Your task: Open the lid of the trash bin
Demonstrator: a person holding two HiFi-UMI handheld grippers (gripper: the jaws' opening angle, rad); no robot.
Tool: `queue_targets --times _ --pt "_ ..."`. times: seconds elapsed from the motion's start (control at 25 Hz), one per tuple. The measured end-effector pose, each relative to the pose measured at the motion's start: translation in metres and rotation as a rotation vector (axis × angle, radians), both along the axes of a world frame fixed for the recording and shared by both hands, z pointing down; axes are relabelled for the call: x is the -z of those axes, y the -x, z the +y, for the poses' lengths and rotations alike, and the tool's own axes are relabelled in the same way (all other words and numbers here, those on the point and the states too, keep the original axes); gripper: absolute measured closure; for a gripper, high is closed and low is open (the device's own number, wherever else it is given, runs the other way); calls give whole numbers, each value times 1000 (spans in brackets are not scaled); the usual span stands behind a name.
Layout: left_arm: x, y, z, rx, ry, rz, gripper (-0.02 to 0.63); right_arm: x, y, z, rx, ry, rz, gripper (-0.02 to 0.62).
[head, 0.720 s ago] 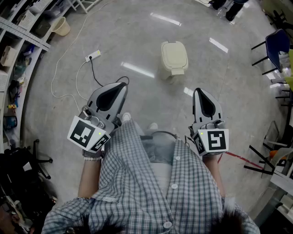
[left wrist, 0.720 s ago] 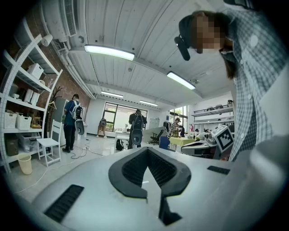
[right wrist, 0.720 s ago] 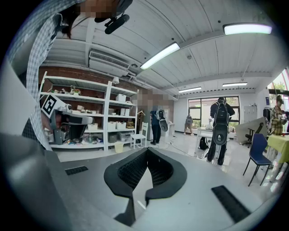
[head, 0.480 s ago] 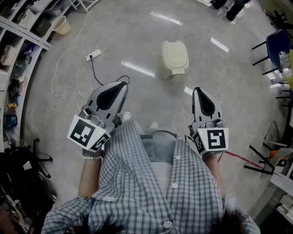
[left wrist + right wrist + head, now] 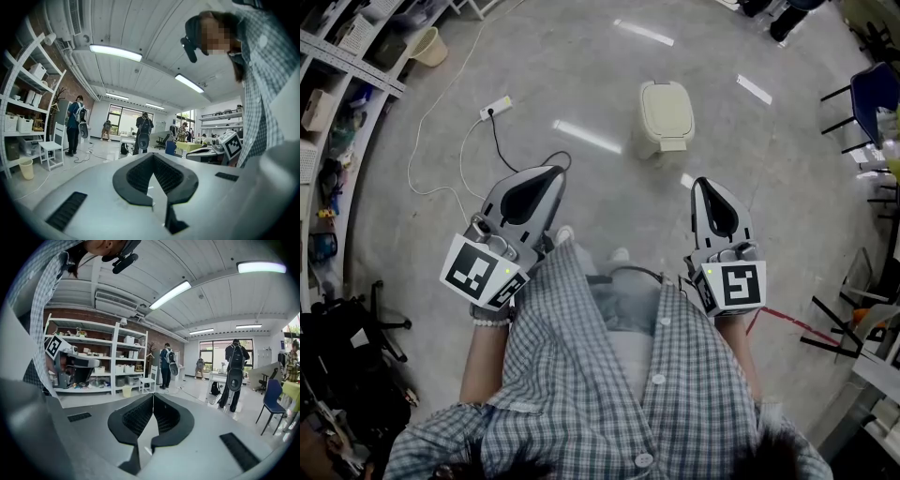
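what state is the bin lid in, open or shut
Shut: in the head view the lid lies flat across the top, with no gap showing.

text: none readable | signs: square markers (image 5: pixel 476 273) on left gripper (image 5: pixel 551 173), right gripper (image 5: pixel 706 184), no letters

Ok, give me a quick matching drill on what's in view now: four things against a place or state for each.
Things:
1. trash bin
2. power strip
3. blue chair
4. left hand-held gripper

Places or states:
A. jaws together, holding nothing
B. at the right edge of the head view
C. closed, standing straight ahead
D. white, lying left of the bin

Pairs: 1-C, 2-D, 3-B, 4-A.
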State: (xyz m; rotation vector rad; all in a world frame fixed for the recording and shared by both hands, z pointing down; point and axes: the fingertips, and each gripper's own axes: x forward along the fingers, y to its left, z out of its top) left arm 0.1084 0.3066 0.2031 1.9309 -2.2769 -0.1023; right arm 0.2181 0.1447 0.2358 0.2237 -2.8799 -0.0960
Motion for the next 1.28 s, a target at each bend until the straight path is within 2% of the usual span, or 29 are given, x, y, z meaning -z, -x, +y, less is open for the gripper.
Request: queue_targets --times 0.48,0.76,1.08,1.28 --pt "2 58 20 -44 -3 6 601 -1 47 19 -72 19 39 575" --pt "-1 101 38 -69 -8 6 601 2 86 42 -80 -7 2 575" --pt "-2 132 57 -118 -20 -2 601 -4 110 70 -132 -3 47 575" --pt "-3 148 65 -131 -30 -5 601 -3 123 78 -165 -2 19 575"
